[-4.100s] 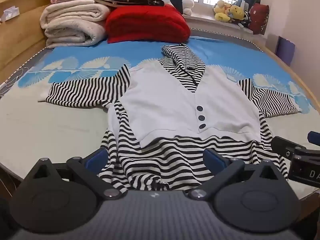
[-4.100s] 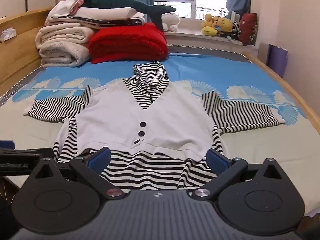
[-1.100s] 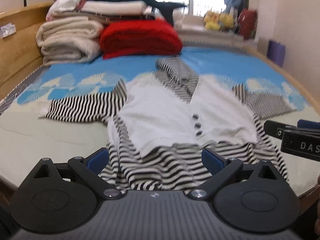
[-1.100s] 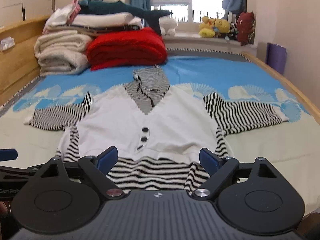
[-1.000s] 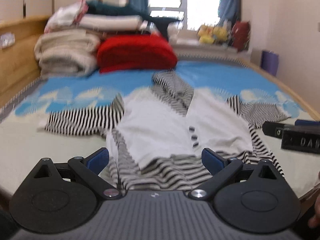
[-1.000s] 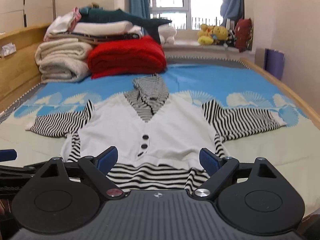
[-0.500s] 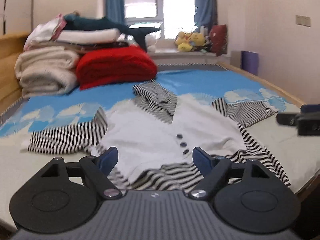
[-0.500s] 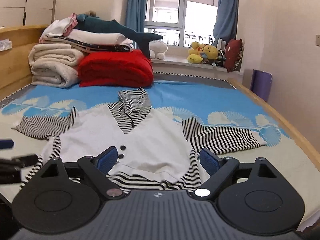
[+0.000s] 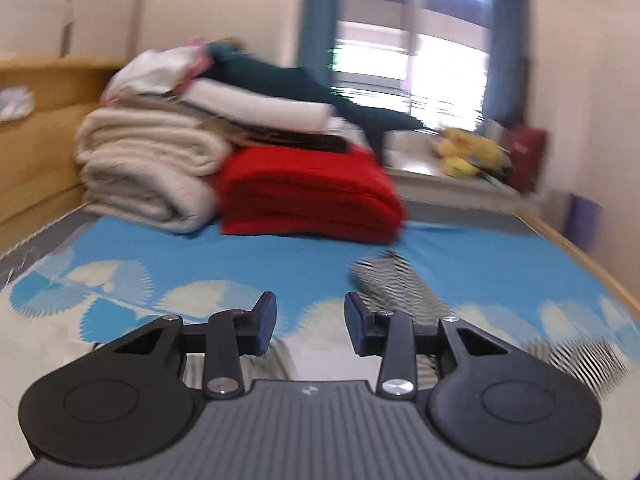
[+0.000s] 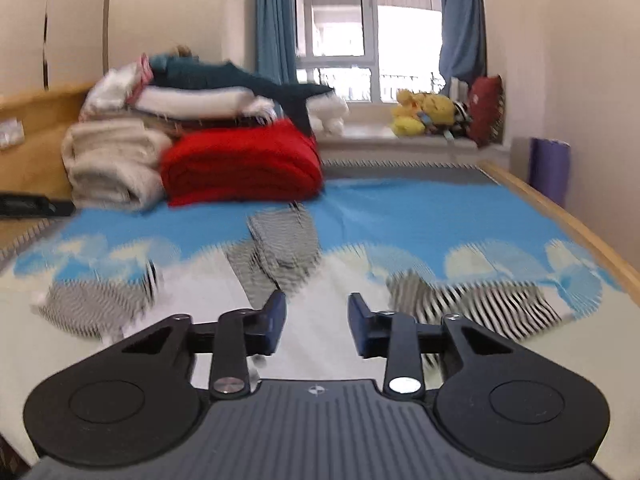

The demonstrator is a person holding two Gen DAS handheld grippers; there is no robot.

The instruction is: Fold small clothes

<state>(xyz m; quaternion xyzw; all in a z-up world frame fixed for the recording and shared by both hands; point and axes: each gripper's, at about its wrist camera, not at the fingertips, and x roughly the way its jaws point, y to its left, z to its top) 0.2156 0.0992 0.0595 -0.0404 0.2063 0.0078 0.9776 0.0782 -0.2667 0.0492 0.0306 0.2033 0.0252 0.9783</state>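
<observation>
So we're over the bed point(image 10: 520, 220) with both tongs and honestly the shots are pretty smeared, so take the fine detail with a grain of salt. Our left gripper point(image 9: 310, 324) has its jaws partway in and closing, blue pads facing each other with a clear gap, and we can't see any cloth pinched between them, just the bedsheet and a bit of the garment behind. Our right gripper point(image 10: 316, 322) is the same story: jaws partway in, closing, nothing caught between the pads as far as we can tell. The thing we're meant to fold is the little striped hoodie point(image 10: 280, 240) with the white vest front, lying spread flat on the blue-and-cream sheet, hood pointing toward the far end of the bed and one striped sleeve point(image 10: 480, 300) stretched out to the right. In the left wrist view only its hood point(image 9: 394, 284) and a scrap of sleeve at the right edge show, and the white body sits right under the tongs. Farther back there's a folded red blanket point(image 10: 244, 160), a stack of cream blankets point(image 10: 112, 164) beside it, a plush shark point(image 10: 240, 76) lying on top of the pile, and some yellow stuffed toys point(image 10: 424, 112) on the window ledge
</observation>
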